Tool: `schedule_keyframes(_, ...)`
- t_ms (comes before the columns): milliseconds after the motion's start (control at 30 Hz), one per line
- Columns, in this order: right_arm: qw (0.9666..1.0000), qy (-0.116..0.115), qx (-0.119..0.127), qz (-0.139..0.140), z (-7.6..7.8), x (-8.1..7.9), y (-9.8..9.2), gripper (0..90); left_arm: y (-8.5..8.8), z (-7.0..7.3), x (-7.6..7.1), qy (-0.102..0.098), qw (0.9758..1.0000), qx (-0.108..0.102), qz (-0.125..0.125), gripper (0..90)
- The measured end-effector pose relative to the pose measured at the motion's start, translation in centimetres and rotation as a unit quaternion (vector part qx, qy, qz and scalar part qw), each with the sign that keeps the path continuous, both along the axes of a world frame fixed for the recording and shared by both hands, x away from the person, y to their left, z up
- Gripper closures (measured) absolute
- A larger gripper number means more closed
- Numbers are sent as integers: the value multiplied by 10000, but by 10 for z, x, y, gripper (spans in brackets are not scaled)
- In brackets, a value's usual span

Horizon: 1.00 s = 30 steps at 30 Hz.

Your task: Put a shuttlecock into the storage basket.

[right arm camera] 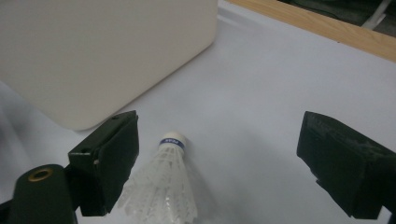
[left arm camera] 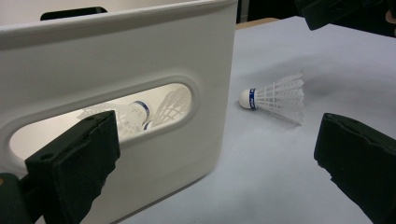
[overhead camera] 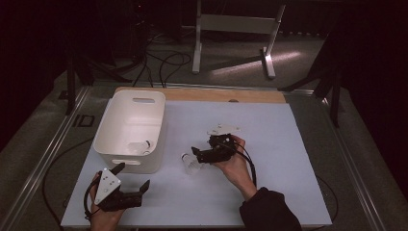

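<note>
— Nearest: left gripper (overhead camera: 133,177), jaws wide apart, empty, at near left corner of table (overhead camera: 269,202), just beside white bin (overhead camera: 108,130).
— And right gripper (right arm camera: 219,163)?
— Also spread wide, around shuttlecock (right arm camera: 166,186), not touching. Lying on its side mid-table, cork toward bin. More shuttlecocks (left arm camera: 135,112) inside.
</note>
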State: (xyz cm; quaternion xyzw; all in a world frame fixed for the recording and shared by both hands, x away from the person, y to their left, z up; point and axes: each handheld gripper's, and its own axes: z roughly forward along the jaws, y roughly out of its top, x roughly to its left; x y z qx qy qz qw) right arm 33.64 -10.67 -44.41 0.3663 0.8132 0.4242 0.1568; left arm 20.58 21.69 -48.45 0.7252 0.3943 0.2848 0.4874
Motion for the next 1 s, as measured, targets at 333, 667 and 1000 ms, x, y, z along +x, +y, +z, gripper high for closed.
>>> schedule_keyframes(333, 9999, 37, -149, 35, -6, -4, -3, 140, 0, 0, 0, -1, 10000, 5, -4, 6)
schedule_keyframes(667, 9995, 141, -266, 76, -20, -8, -5, 162, 0, 0, 0, -2, 10000, -1, -3, 6)
schedule_keyframes(1000, 9978, 292, -545, 219, -36, -14, -5, 170, 0, 0, 0, 5, 10000, 8, 0, 6)
